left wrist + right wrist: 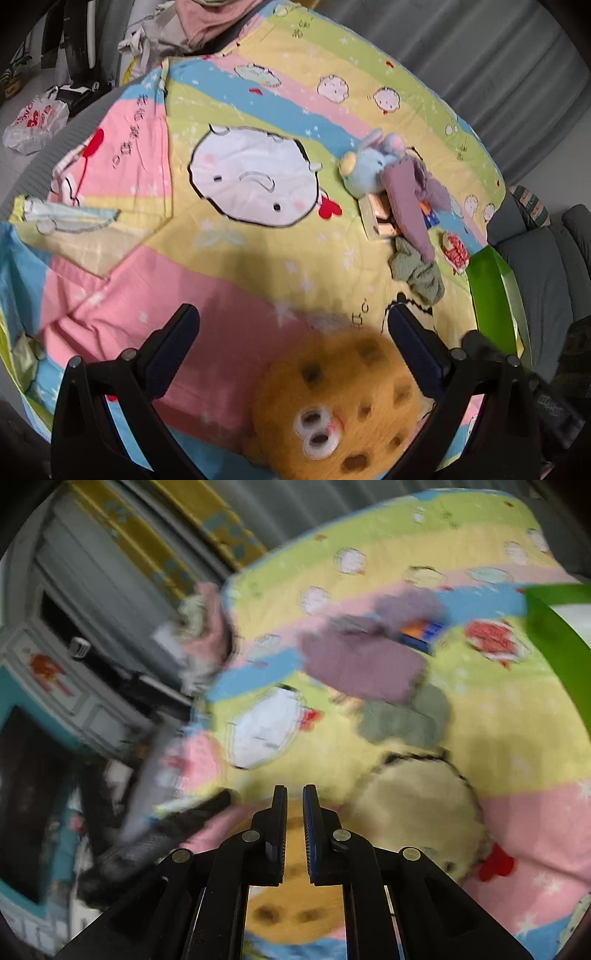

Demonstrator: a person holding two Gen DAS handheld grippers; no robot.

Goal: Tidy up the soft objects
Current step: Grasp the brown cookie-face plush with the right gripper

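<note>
The cookie plush (332, 402) lies on the cartoon quilt (229, 288) between the wide-open left gripper (291, 325). The right gripper (294, 794), pinched nearly shut, appears to grip its fuzz. Likely next: carry it toward the green bin (491, 295).

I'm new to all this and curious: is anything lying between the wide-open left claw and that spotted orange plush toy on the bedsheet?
Nothing visible does. The orange plush toy already lies between the left gripper's open fingers, with only bare bedsheet around it. The clothes pile and the green bin lie farther off to the right.
</note>
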